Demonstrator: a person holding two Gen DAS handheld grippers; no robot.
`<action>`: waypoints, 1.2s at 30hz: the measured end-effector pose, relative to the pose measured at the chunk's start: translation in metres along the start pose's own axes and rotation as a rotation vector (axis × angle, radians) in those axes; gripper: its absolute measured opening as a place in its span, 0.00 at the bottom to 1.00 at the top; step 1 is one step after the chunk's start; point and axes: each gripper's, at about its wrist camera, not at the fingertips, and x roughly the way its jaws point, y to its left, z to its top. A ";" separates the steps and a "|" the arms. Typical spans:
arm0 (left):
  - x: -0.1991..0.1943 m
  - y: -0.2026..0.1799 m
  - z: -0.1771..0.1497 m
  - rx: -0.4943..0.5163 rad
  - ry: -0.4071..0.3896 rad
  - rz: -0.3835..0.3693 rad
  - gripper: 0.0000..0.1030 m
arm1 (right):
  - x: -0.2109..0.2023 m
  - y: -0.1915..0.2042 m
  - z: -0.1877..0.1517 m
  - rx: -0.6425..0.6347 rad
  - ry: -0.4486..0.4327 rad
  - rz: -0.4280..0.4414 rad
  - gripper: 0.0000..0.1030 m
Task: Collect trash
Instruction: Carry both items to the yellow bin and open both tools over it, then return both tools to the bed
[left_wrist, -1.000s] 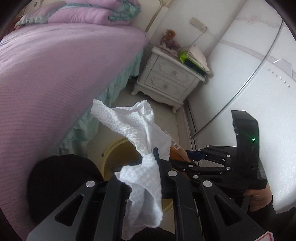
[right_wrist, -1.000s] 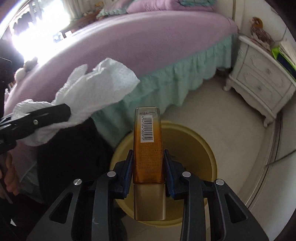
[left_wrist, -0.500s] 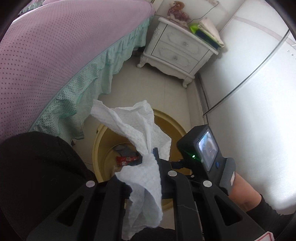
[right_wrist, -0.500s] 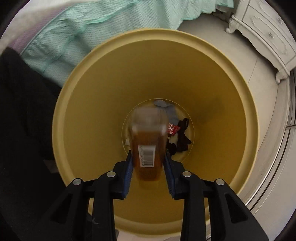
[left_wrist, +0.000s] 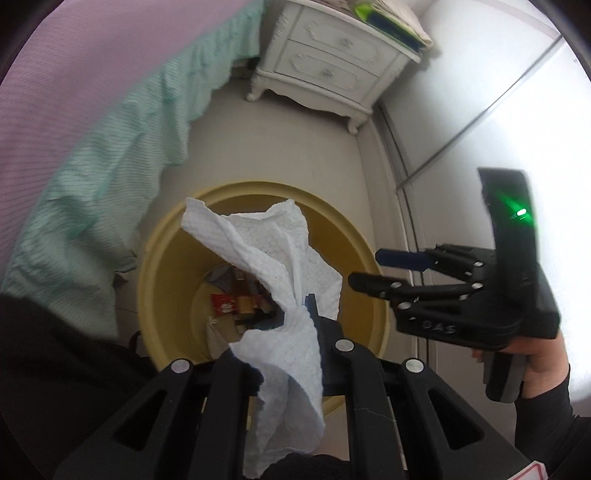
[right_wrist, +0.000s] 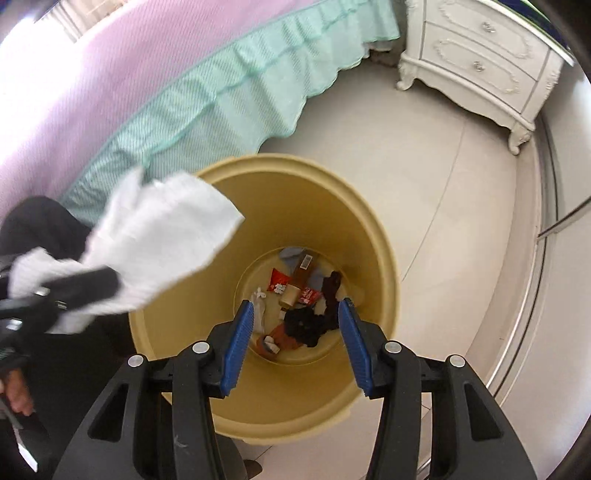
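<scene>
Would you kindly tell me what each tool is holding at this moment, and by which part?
The left tool pinches the white paper towel at its bunched middle, above the yellow bin. The right tool is open and holds nothing.

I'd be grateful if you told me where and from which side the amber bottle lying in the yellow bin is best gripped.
Grip the amber bottle across its flat body, just above the pale cap, coming straight down through the yellow bin's open mouth. It lies flat on the bottom among wrappers, label up; its narrow sides look freest, and the walls probably rule out any sideways approach.
</scene>
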 end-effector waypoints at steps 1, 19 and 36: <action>0.003 -0.002 0.002 0.007 0.005 -0.005 0.13 | -0.003 -0.003 -0.001 0.006 -0.008 0.001 0.46; 0.012 -0.018 0.004 0.063 0.044 -0.061 0.80 | -0.008 -0.011 -0.003 0.022 -0.028 0.022 0.46; -0.116 -0.008 -0.012 -0.002 -0.387 0.192 0.90 | -0.061 0.043 0.016 -0.126 -0.257 0.046 0.71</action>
